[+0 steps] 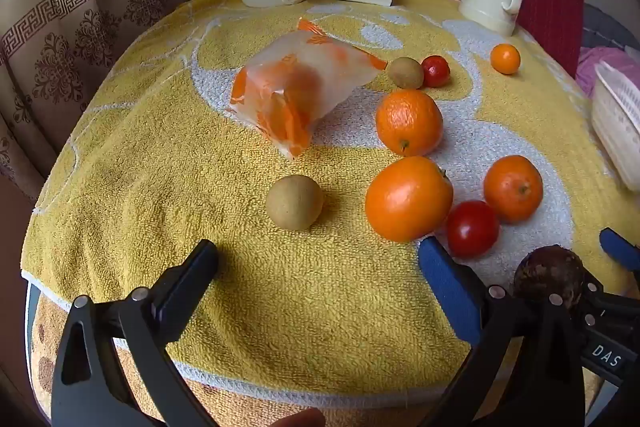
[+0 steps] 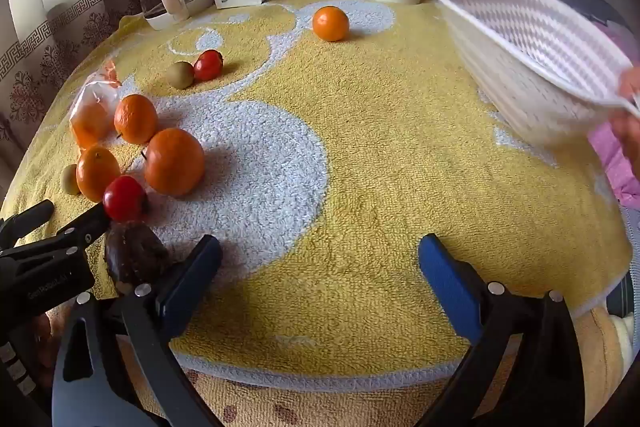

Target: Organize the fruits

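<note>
A yellow-and-white terry towel (image 2: 360,155) is covering the table. A hand is holding the white plastic lattice basket (image 2: 532,59) at the right edge. Round orange fruits (image 1: 408,199) are lying loose near a small red tomato (image 1: 472,229). The left gripper (image 1: 320,267) and right gripper (image 2: 320,259) are both gaping wide, holding nothing.

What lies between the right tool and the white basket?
Nothing: in the right wrist view only bare yellow towel lies between the open right tool and the white basket.

Hand-held gripper (image 1: 318,265): black arms, blue pads, silver rivets.
</note>
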Demonstrator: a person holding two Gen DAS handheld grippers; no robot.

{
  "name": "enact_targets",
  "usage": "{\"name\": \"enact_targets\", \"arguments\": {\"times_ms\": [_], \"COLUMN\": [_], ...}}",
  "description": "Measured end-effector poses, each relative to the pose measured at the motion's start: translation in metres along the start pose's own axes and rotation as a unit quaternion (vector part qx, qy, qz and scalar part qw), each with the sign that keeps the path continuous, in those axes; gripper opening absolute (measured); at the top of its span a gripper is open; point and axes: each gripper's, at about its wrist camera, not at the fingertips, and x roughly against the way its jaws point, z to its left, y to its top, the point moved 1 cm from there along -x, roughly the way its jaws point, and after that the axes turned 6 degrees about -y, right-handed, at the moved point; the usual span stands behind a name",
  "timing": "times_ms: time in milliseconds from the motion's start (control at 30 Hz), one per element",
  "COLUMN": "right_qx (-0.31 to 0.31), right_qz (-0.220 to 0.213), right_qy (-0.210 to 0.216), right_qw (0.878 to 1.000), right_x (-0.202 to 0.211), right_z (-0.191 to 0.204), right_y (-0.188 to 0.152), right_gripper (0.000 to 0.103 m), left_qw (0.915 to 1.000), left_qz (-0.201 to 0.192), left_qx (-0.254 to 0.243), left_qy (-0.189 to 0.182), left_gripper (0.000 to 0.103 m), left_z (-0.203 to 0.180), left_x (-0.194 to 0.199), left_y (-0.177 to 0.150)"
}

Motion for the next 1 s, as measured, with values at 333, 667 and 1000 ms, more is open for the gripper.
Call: {"name": "enact_targets", "arguments": {"times_ms": [333,667,1000], "right_qx": [0.005,0.007,0.005], "right_qz": [-0.009,-0.01,-0.01], "right_qy": [-0.009,-0.013,-0.011], "right_qw": [1.0,1.0,1.0], "right_x": [0.0018,-0.0003,0.0004], "right_z": [0.0058,0.0003,0.0006], "right_y": [-0.0024,-0.0002,-0.0005], "right_gripper": [0.1,0.1,0.1], "left_qw": [0.9999,0.9999,0.9999], "left_qz": [-0.006,-0.006,-0.006], "left_qx": [0.006,0.006,0.008], "left_qy": [-0.008,-0.008,-0.011], "left_gripper": [0.098,0.098,0.098], "left_z": [-0.0012,0.0005,0.0013], "left_x": [0.0019,0.001,0.002], "left_y": [-0.001,-0.0003,0.0011]}}
